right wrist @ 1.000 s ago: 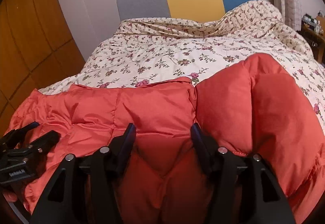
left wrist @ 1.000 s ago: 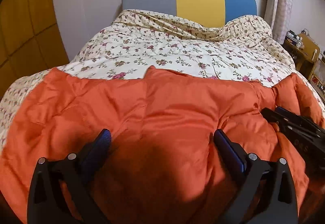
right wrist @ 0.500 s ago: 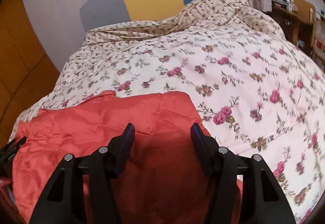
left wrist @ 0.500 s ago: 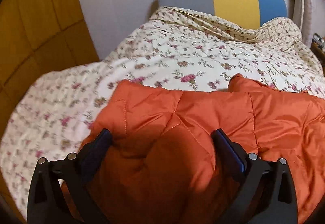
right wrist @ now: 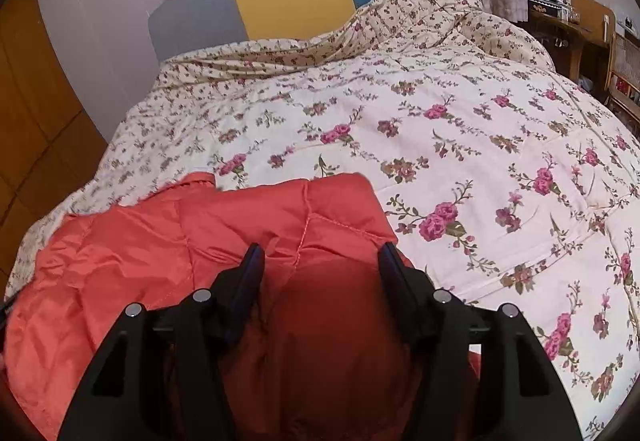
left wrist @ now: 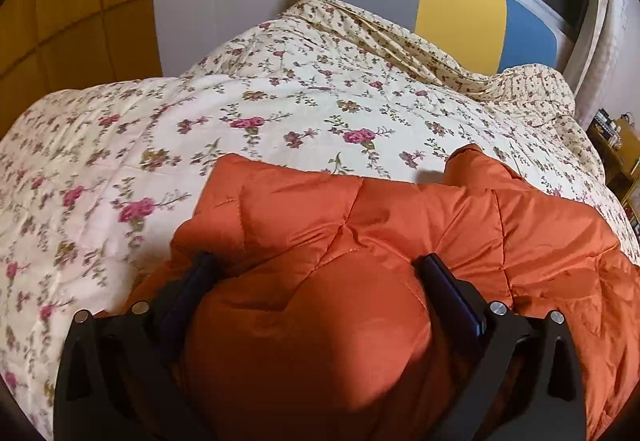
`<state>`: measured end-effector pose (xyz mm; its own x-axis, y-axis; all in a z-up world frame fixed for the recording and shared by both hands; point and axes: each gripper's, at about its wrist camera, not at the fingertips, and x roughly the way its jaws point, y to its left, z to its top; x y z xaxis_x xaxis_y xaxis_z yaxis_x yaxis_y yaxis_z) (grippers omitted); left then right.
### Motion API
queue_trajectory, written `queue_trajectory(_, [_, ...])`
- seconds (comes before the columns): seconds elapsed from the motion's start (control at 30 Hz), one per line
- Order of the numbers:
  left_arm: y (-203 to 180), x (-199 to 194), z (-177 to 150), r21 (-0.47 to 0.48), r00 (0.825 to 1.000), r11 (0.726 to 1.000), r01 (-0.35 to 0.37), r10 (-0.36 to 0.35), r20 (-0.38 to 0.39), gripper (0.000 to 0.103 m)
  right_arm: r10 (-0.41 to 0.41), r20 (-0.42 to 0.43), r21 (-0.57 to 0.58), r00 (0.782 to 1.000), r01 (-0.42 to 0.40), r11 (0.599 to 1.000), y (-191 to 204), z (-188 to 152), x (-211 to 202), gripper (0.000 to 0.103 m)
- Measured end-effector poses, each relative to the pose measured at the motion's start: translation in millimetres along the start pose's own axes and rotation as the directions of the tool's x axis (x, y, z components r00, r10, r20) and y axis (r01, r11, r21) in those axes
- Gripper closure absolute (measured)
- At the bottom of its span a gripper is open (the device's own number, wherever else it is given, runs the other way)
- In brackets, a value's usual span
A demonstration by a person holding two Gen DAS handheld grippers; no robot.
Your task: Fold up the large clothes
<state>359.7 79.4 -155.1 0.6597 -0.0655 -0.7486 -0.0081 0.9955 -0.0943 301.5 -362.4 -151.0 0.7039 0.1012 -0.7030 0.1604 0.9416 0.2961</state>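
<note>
Both grippers farther apart now.

Left gripper (left wrist: pixel 316 273): I see both black fingers (left wrist: pixel 448 289) angled down and forward, set wide apart. A thick bulge of the orange jacket (left wrist: pixel 360 225) fills the gap between them and presses against both inner pads, so I read this as a clamp on a fat fold. The left finger is partly sunk behind the cloth.

Right gripper (right wrist: pixel 320 261): same downward, forward pitch. Fingers (right wrist: pixel 248 277) stand about half spread; the jaws have just been opening a little. A padded fold sits between them and bulges against both pads, so I note the grip as kept. I cannot see the hands or sleeves behind either tool.
</note>
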Motion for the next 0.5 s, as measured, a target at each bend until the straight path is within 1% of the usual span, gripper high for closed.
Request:
queue_trajectory(0.07, [1, -19, -7, 0.004, 1.0, 1.0, -0.009, 0.009, 0.016, 0.003, 0.003, 0.024, 0.017, 1.0, -0.004, 1.0, -2, 1, -14, 0.039])
queue_trajectory(0.13, [3, -45, -17, -0.006, 0.998, 1.0, 0.011, -0.01, 0.066, 0.003, 0.013, 0.055, 0.035, 0.998, -0.015, 0.999, -2, -2, -33, 0.039])
queue_trajectory(0.2, [9, -76, -35, -0.033, 0.991, 0.999, 0.034, -0.029, 0.131, 0.003, 0.044, 0.063, 0.043, 0.997, -0.047, 0.998, 3, -8, -51, 0.039])
queue_trajectory(0.23, [11, -85, -41, -0.047, 0.989, 0.998, 0.036, -0.029, 0.145, 0.003, 0.06, 0.067, 0.039, 0.996, -0.063, 0.997, 7, -12, -60, 0.039])
queue_trajectory(0.27, [16, -96, -51, -0.068, 0.987, 0.997, 0.036, -0.025, 0.157, 0.003, 0.08, 0.075, 0.025, 0.994, -0.082, 0.996, 14, -20, -73, 0.038])
queue_trajectory(0.4, [32, -125, -85, -0.15, 0.984, 0.988, 0.039, -0.011, 0.177, 0.003, 0.11, 0.092, -0.035, 0.99, -0.108, 0.994, 35, -51, -106, 0.035])
queue_trajectory(0.5, [42, -144, -115, -0.232, 0.983, 0.971, 0.059, -0.017, 0.181, 0.003, 0.114, 0.106, -0.07, 0.988, -0.107, 0.992, 50, -77, -126, 0.035])
